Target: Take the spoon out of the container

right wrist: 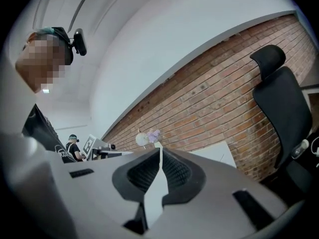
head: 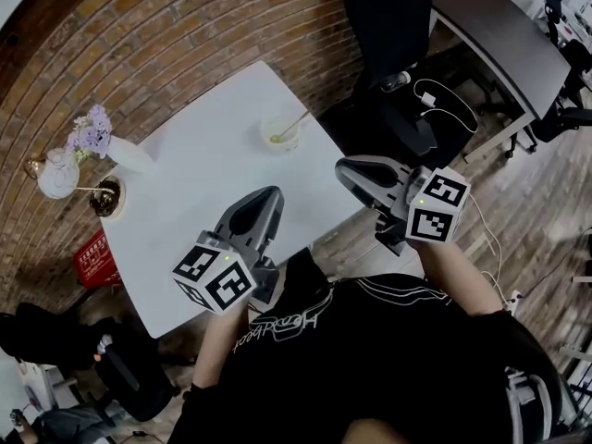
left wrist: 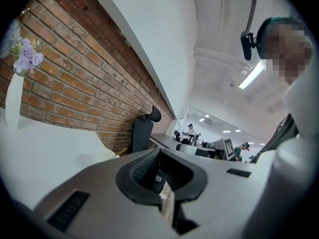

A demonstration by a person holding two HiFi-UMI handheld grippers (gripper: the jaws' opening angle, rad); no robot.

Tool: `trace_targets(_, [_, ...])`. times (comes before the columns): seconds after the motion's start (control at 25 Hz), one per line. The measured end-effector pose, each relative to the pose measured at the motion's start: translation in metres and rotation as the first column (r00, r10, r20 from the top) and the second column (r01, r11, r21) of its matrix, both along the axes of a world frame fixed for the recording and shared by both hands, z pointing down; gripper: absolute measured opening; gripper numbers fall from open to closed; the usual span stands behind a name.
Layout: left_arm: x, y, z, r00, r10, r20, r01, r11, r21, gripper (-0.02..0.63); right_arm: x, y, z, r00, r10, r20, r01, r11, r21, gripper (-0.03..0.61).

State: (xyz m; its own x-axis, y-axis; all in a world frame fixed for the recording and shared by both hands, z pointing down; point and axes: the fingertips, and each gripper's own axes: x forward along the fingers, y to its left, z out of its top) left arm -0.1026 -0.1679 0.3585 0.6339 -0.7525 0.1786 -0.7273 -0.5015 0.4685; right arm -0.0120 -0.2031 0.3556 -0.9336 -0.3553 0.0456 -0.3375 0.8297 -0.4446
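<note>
On the table [head: 208,160], pale spoon [head: 298,121] aslant in small container [head: 277,138]; left gripper [head: 271,193] and right gripper [head: 343,168] jaws together.

White table [head: 199,239] with a vase of purple flowers [head: 116,151] at its corner, black office chair [head: 393,26] nearby

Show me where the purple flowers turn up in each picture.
Head view: purple flowers at far left, by the white table's corner.
Left gripper view: flowers at the upper left edge.
Right gripper view: flowers, tiny, near the centre.
Shared landmark: the black office chair.
</note>
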Motion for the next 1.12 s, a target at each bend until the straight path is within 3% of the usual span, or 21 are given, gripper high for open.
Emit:
trace_targets(0.2, [-0.014,-0.034,0.018,1.0,0.016,-0.006,-0.017,0.998,-0.054,0.006,-0.014,-0.038,0.019,1.0,0.019,-0.009,-0.019,0.999,-0.031,0.015])
trace_targets(0.32, [-0.022,-0.054,0.027,1.0,0.013,-0.019,-0.015,0.996,-0.084,0.006,-0.022,-0.061,0.033,0.999,0.024,-0.032,-0.026,0.998,-0.049,0.118])
trace_targets(0.56, [-0.033,-0.086,0.053,0.999,0.02,-0.029,-0.024,0.989,-0.146,0.006,-0.031,-0.105,0.058,0.995,0.083,-0.055,-0.085,0.995,-0.053,0.192])
trace_targets(0.92, [-0.048,-0.116,0.09,1.0,0.009,-0.026,-0.014,0.973,-0.23,0.006,-0.035,-0.162,0.108,0.978,0.165,-0.131,-0.178,0.979,-0.095,0.225])
trace_targets(1.12, [-0.054,-0.127,0.106,1.0,-0.003,-0.029,-0.004,0.967,-0.256,0.006,-0.041,-0.179,0.133,0.974,0.155,-0.163,-0.175,0.978,-0.112,0.225])
